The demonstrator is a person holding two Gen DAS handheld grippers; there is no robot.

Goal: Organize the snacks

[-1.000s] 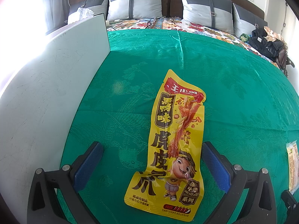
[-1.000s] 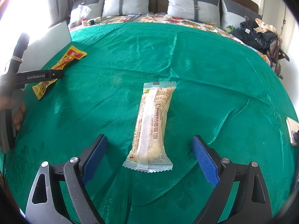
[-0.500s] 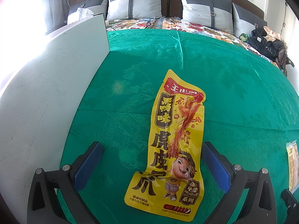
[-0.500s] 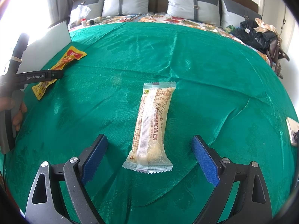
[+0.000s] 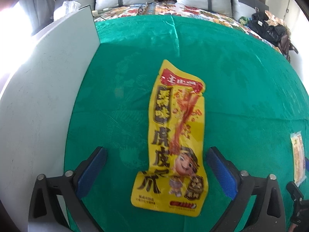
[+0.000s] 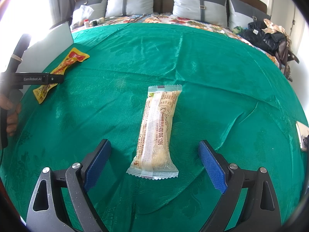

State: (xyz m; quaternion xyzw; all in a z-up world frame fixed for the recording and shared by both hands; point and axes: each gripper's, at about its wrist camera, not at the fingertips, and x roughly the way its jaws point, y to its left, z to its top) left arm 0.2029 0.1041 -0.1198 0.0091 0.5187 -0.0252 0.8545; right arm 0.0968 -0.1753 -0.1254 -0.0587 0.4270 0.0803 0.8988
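The work surface is a green patterned cloth [image 6: 202, 73] spread over a bed, with grey-and-white pillows [image 6: 131, 0] along the dark headboard at the far end. A white board [image 5: 48, 89] stands on edge along the cloth's left side.

Left gripper [image 5: 156, 166]: the jaws stand wide and have just been closing a little. The yellow snack packet [image 5: 173, 135] lies flat on the cloth between the blue pads [image 5: 90, 170], its long axis running away from the camera. Green cloth shows on both sides between packet and pads, so neither pad touches it. The near end of the packet carries a cartoon figure and the far end a red banner. In the right wrist view the same packet [image 6: 59, 71] lies beside the white board, with the black body of the left gripper [image 6: 32, 78] over its middle and the person's fingers [image 6: 11, 116] on the handle at the left edge.

Right gripper [image 6: 154, 161]: the jaws stand wide. The clear-wrapped pastry bar [image 6: 156, 133] lies flat on the cloth between the blue pads [image 6: 211, 166], seam side up with printed digits along it, well clear of both pads.

A third packet [image 5: 298, 160], pale with print, lies near the right edge of the left wrist view. A dark bag and clothing [image 6: 266, 36] are piled at the bed's far right.
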